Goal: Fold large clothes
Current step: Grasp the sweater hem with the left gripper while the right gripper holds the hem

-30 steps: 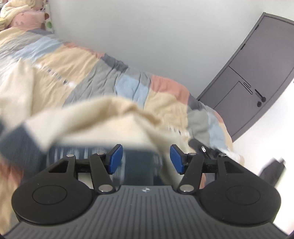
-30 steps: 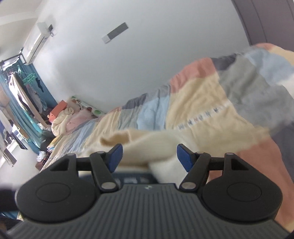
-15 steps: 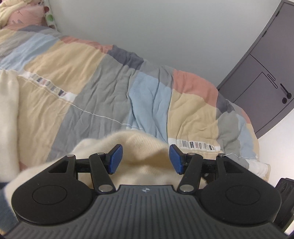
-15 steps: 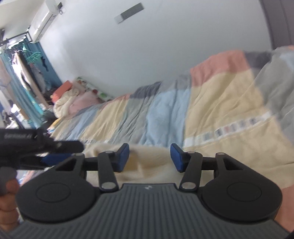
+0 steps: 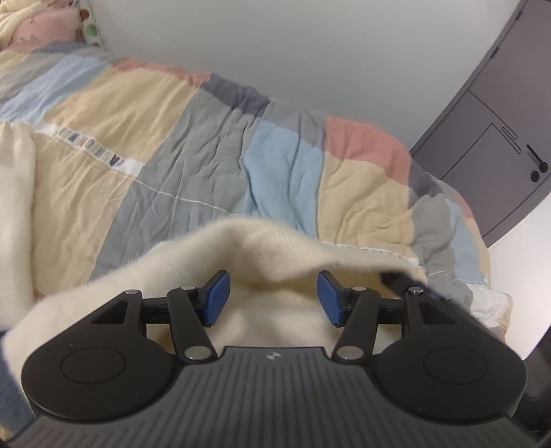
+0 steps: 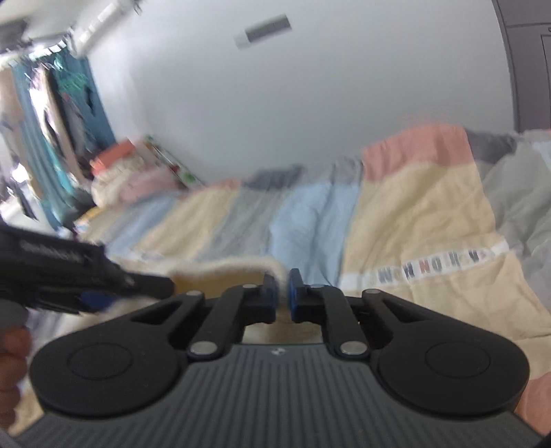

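A fluffy cream sweater [image 5: 261,248] lies bunched on the patchwork quilt [image 5: 193,162], with another part of it at the left edge [image 5: 13,193]. My left gripper [image 5: 273,298] is open, its blue pads on either side of a raised fold of the sweater. In the right wrist view my right gripper [image 6: 282,293] is shut on an edge of the cream sweater [image 6: 241,268]. The left gripper [image 6: 86,275] shows there as a dark blurred shape at the left, close by.
The quilt [image 6: 413,220] covers the whole bed. A grey door [image 5: 499,138] stands at the right beyond the bed's end. Pillows and bedding [image 5: 38,24] are piled at the head. Hanging clothes and a blue curtain [image 6: 62,113] are at the far left.
My right gripper has closed from open onto the sweater's edge. The left gripper stays open over the sweater fold and has shifted a little. The sweater has dropped from lifted to lying low.
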Available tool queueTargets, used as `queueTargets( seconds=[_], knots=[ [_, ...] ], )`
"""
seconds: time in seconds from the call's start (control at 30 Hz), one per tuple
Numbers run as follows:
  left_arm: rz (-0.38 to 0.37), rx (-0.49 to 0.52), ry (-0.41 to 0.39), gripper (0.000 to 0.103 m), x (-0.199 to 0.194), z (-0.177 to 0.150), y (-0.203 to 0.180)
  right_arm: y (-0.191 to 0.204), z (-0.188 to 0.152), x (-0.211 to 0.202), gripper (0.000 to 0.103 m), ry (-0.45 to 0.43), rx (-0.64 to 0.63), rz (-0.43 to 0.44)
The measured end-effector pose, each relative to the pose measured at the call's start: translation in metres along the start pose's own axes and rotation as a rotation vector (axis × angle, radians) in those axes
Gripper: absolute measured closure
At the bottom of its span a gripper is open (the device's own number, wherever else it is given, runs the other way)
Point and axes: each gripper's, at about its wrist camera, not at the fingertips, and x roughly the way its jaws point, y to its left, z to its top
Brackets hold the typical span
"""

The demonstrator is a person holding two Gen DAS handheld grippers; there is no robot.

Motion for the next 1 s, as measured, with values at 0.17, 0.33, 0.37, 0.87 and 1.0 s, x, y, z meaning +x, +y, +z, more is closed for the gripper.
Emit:
queueTargets(
  seconds=[0.17,0.33,0.37,0.87,1.0],
  knots=[
    [-0.059,-0.017,-0.045,0.040,-0.039,-0.012,-0.011,0.024,0.019,-0.062,0.093,-0.118,-0.043,0.103],
    [-0.072,-0.004,-0.181,0.040,-0.088,-0.032,-0.033,0.037,0.023,-0.119,0.093,-0.202,-0.042,0.169],
    [-0.044,0.003,-0.219,0.040,-0.097,-0.038,-0.039,0.037,0.022,-0.127,0.093,-0.208,-0.039,0.176],
    [0.236,-0.037,-0.456,0.094,-0.154,-0.106,-0.053,0.060,-0.039,-0.151,0.094,-0.133,-0.079,0.232],
    [0.198,0.014,-0.493,0.097,-0.189,-0.116,-0.053,0.064,-0.039,-0.164,0.093,-0.196,-0.128,0.231]
  ],
)
